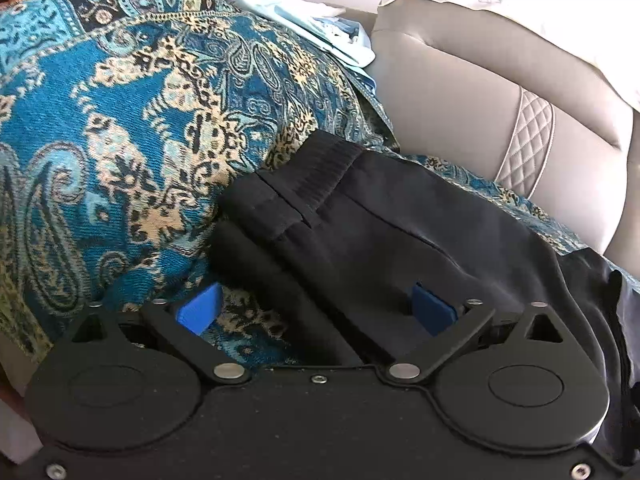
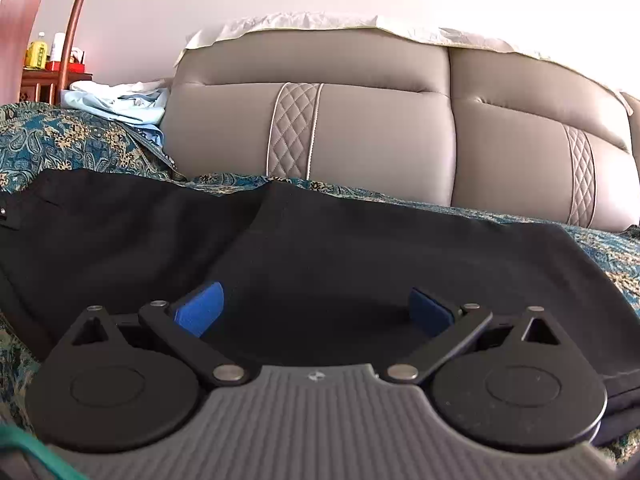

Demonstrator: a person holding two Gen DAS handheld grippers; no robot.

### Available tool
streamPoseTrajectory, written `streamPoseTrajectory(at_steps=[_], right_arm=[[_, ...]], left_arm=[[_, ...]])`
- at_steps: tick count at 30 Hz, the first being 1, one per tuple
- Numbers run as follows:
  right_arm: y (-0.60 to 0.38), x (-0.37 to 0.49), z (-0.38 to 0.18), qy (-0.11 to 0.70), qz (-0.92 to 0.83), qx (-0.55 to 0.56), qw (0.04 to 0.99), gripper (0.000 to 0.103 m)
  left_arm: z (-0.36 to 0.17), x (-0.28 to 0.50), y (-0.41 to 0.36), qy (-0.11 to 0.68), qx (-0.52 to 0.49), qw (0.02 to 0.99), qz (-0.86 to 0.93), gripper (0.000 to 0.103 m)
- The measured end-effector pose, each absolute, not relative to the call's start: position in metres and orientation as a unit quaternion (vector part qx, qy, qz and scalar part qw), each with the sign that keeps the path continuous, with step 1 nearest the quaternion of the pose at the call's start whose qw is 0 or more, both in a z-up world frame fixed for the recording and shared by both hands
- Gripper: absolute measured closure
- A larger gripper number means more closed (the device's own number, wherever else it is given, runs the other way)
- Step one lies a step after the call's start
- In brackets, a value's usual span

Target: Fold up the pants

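Close spread left gripper [image 1: 316,306] fully on black pants [image 1: 380,220] waistband [image 1: 320,164] edge, spread right gripper [image 2: 316,308] on leg fabric, lifting evenly.

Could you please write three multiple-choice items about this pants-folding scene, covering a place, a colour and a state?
1. The black pants lie on:
A. a teal paisley blanket
B. a bare wooden floor
C. a glass table

2. The fingertip pads of the tools are:
A. red
B. blue
C. yellow

3. The right tool is:
A. shut on a sock
B. out of view
C. open above the pants

Key: 1 A, patterned cloth shows around the pants; 2 B, both views show blue pads; 3 C, its pads stand wide apart.
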State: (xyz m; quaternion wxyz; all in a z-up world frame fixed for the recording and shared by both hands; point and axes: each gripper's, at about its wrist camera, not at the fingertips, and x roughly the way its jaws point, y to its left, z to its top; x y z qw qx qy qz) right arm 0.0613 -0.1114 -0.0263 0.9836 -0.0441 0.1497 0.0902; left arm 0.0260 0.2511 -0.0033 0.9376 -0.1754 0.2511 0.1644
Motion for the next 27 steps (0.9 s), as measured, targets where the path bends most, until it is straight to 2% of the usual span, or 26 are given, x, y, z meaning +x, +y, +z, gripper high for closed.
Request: streamPoseTrajectory(at_steps=[8, 13, 15, 17, 18, 20, 22, 24, 27], right_arm=[[-0.11, 0.06, -0.027, 0.147, 0.088, -0.046, 0.984, 0.0], [-0.108, 0.06, -0.027, 0.145, 0.086, -0.048, 0.985, 0.0], [-0.108, 0.059, -0.027, 0.144, 0.085, -0.049, 0.985, 0.0], [-0.107, 0.059, -0.027, 0.144, 0.084, -0.05, 0.985, 0.0], [-0.107, 0.059, -0.027, 0.144, 0.084, -0.05, 0.985, 0.0], [-0.107, 0.059, -0.027, 0.144, 0.084, -0.05, 0.985, 0.0], [-0.107, 0.059, -0.027, 0.143, 0.084, -0.051, 0.985, 0.0], [-0.106, 0.059, -0.028, 0.143, 0.083, -0.052, 0.985, 0.0], [-0.105, 0.058, -0.028, 0.142, 0.081, -0.053, 0.985, 0.0]], left_arm=[[-0.011, 0.025, 0.254, 0.22, -0.179, 0.944, 0.169, 0.0], [-0.01, 0.029, 0.247, 0.238, -0.143, 0.945, 0.172, 0.0], [-0.006, 0.025, 0.247, 0.237, -0.162, 0.944, 0.165, 0.002], [-0.003, 0.015, 0.252, 0.21, -0.215, 0.945, 0.127, 0.021], [-0.002, 0.009, 0.255, 0.196, -0.241, 0.945, 0.108, 0.023], [-0.002, 0.004, 0.259, 0.185, -0.261, 0.943, 0.089, 0.038], [-0.004, 0.008, 0.261, 0.202, -0.265, 0.938, 0.092, 0.044], [-0.007, 0.013, 0.265, 0.201, -0.277, 0.935, 0.093, 0.044], [-0.008, 0.022, 0.272, 0.196, -0.299, 0.93, 0.087, 0.028]])
